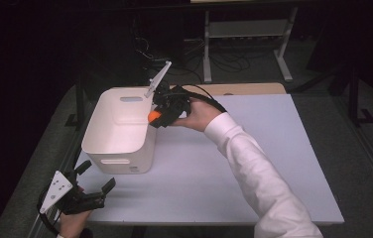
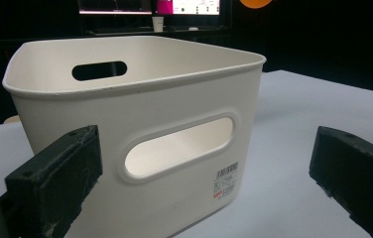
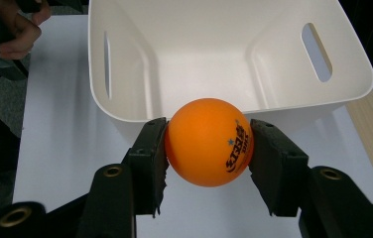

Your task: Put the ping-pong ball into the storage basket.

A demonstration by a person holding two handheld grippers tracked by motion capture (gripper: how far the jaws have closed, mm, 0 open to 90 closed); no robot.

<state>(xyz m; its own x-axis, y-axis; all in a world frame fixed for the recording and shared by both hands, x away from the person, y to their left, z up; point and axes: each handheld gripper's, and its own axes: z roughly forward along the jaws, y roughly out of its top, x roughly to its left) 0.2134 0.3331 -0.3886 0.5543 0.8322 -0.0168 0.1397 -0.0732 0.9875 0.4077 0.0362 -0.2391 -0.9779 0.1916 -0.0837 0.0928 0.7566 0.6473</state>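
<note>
An orange ping-pong ball with printed lettering sits clamped between the two black jaws of my right gripper. In the high view that right gripper hovers at the right rim of a white plastic bin, with the orange ball just over the edge. The bin looks empty inside and has slot handles in its walls. My left gripper rests near the table's front left corner, jaws spread wide, nothing between them. In the left gripper view the bin stands close ahead.
The bin stands on a white table top, with a wooden strip along the far edge. Beyond it, a white table frame and cables lie on the dark floor. A small barcode label is on the bin's near wall.
</note>
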